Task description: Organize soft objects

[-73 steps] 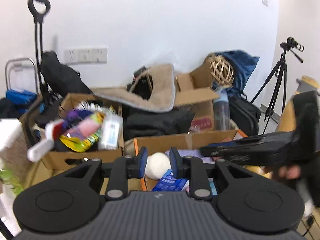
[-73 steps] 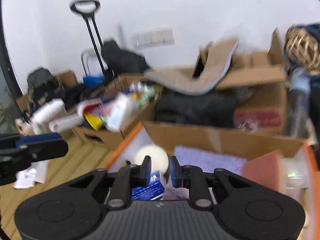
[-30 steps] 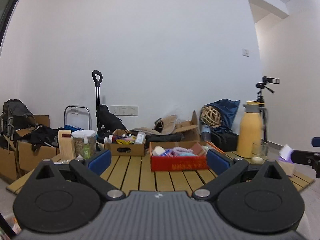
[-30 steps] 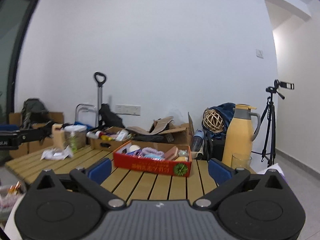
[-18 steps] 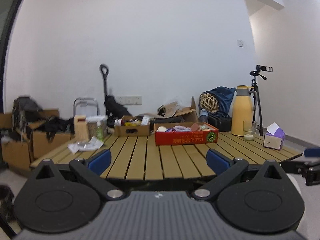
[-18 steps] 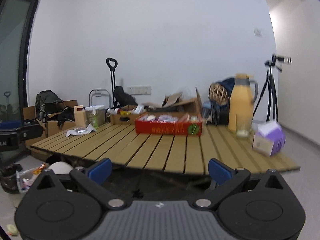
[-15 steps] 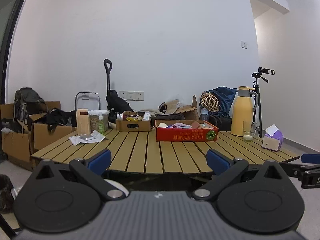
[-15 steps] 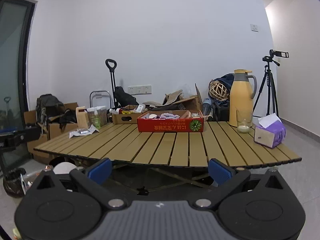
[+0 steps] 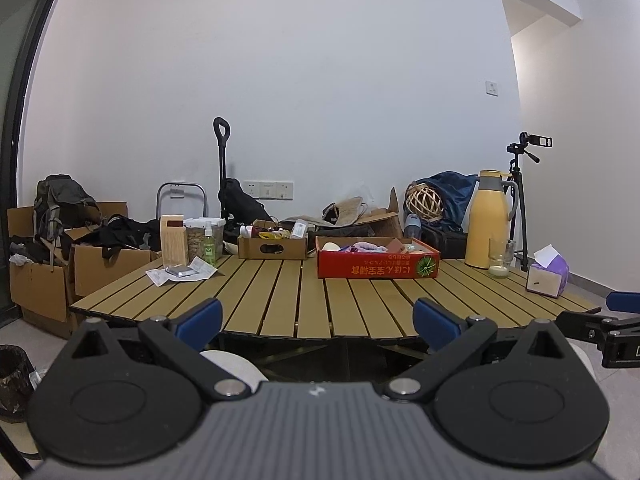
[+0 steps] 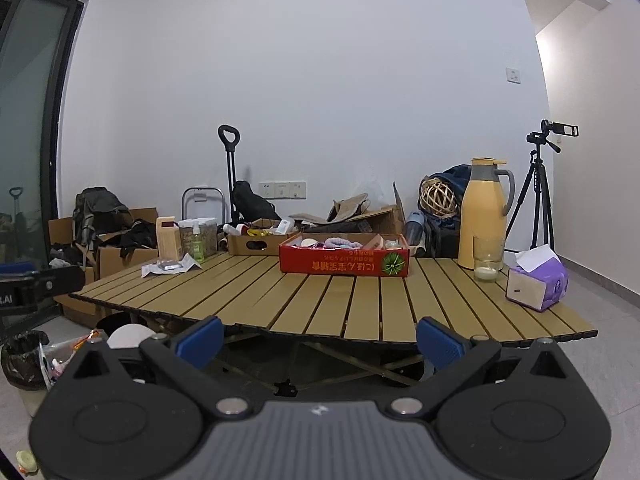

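Both grippers are held back from the slatted wooden table (image 9: 280, 292), off its near edge and well apart from everything on it. The left gripper (image 9: 316, 322) has its jaws spread wide with nothing between them, and the right gripper (image 10: 318, 334) is just as wide and just as empty. The soft things sit in the red cardboard box (image 10: 344, 266) toward the far side of the table: a pale ball (image 9: 330, 246), something fluffy and purple (image 10: 340, 243) and a few more pieces I cannot make out. Just behind it to the left stands a brown cardboard box (image 9: 272, 247) of bottles and packets. At the right end are a yellow jug (image 10: 482, 212), a glass (image 10: 487, 263) in front of it and a purple tissue box (image 10: 536, 282).
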Action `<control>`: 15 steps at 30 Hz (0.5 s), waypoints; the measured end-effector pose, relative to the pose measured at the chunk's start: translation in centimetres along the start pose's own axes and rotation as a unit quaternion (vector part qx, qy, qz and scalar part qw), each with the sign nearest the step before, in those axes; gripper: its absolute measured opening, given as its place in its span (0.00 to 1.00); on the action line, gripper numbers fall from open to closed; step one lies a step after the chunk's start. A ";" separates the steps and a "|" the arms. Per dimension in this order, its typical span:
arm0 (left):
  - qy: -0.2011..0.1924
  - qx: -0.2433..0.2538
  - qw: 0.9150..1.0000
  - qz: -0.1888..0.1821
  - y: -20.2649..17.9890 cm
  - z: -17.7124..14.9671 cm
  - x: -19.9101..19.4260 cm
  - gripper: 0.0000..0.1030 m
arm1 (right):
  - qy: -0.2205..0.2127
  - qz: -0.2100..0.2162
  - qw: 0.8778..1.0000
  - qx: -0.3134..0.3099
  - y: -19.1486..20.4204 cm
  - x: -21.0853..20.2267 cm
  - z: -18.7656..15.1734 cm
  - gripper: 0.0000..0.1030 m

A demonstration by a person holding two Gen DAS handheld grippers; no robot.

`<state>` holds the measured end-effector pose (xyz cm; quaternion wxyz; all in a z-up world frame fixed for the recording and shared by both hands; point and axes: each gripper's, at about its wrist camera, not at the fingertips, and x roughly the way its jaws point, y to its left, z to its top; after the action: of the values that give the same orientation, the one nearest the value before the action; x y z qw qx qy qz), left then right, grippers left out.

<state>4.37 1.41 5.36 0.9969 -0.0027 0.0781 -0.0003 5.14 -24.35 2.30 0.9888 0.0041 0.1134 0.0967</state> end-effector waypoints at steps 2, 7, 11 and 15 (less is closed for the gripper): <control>-0.002 0.001 1.000 -0.001 -0.1 0.0 -0.1 1.00 | 0.001 -0.002 1.000 0.002 -0.1 0.1 0.0 1.00; -0.007 -0.001 1.000 0.000 0.2 0.0 -0.3 1.00 | 0.004 -0.002 1.000 0.003 -0.2 0.2 -0.1 1.00; -0.010 -0.002 1.000 0.000 0.2 0.1 -0.4 1.00 | -0.001 0.000 1.000 -0.004 0.2 -0.1 -0.1 1.00; -0.013 -0.001 1.000 -0.003 0.2 0.1 -0.5 1.00 | -0.006 -0.002 1.000 -0.002 0.0 -0.3 -0.1 1.00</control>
<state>3.84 1.59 5.52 0.9979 -0.0042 0.0651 -0.0027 4.87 -24.41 2.27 0.9896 0.0020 0.1072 0.0954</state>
